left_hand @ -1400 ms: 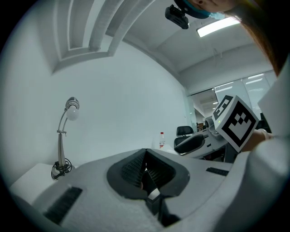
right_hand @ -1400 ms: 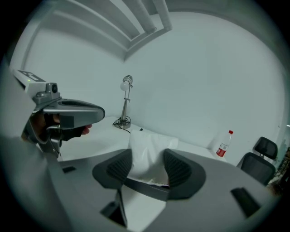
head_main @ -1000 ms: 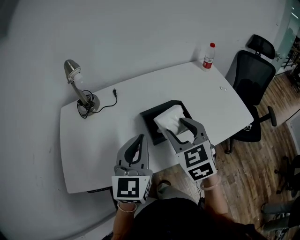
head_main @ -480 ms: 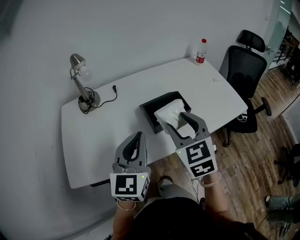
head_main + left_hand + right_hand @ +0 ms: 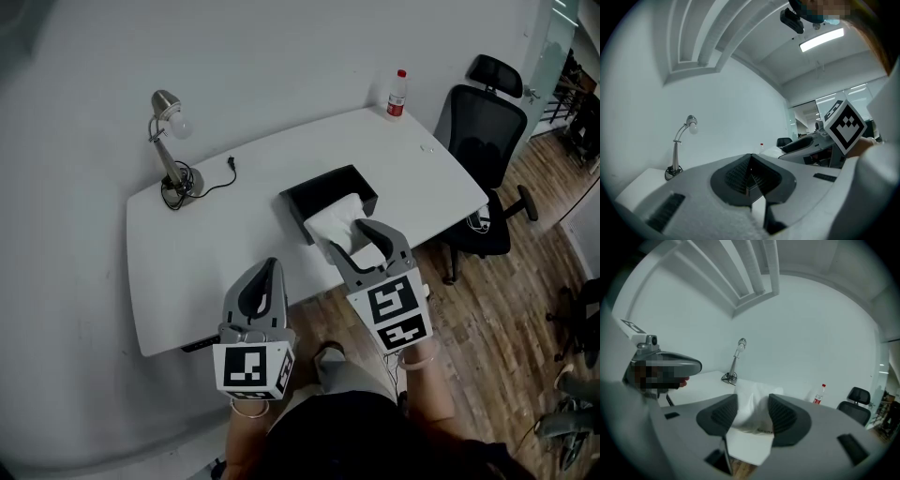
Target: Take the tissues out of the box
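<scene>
A black open box [image 5: 328,190] sits on the white table [image 5: 206,253], near its front edge. My right gripper [image 5: 345,236] is shut on a white tissue pack [image 5: 333,220] and holds it above the box's near rim. In the right gripper view the pack [image 5: 751,416] is squeezed between both ribbed pads, with its wrapper hanging below the right gripper [image 5: 752,399]. My left gripper [image 5: 267,272] hangs shut and empty in front of the table's near edge. In the left gripper view its jaws meet at the left gripper's tip [image 5: 750,161].
A desk lamp [image 5: 171,141] with a cable stands at the table's far left. A red-capped bottle [image 5: 398,92] stands at the far right corner. A black office chair [image 5: 483,150] is beside the right end, on a wooden floor.
The right gripper has drawn the tissue pack up and toward me, from over the middle of the box to its near rim. The left gripper has kept its place.
</scene>
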`<state>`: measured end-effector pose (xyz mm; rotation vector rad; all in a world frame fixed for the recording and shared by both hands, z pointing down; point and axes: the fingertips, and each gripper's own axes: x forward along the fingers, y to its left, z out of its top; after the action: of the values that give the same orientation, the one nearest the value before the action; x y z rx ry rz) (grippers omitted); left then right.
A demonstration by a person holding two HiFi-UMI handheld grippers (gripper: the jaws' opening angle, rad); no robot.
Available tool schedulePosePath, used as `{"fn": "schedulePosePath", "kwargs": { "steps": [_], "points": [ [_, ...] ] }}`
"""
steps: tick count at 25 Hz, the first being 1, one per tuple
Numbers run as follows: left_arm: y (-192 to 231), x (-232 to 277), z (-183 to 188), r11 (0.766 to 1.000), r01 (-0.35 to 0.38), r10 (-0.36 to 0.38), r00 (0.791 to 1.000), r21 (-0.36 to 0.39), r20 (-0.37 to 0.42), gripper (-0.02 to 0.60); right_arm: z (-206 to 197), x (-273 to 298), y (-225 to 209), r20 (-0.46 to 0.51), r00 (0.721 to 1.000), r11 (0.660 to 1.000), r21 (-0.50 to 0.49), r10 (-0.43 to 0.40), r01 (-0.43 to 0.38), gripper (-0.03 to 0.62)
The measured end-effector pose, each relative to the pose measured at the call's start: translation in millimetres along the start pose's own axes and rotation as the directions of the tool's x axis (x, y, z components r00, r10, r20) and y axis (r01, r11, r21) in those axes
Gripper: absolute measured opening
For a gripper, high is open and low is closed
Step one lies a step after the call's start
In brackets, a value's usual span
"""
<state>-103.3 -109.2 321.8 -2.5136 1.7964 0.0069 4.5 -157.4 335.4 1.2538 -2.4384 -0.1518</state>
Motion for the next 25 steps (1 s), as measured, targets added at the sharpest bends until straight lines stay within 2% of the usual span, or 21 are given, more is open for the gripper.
{"fn": "schedulePosePath", "kwargs": {
  "steps": [25],
  "points": [
    [-21, -53, 20, 1.000, -0.015, 0.014, 0.999, 0.019, 0.050, 0.021, 8, -51, 27, 0.050, 0.999, 1.000, -0.017, 0.005, -0.004, 0.204]
  ]
}}
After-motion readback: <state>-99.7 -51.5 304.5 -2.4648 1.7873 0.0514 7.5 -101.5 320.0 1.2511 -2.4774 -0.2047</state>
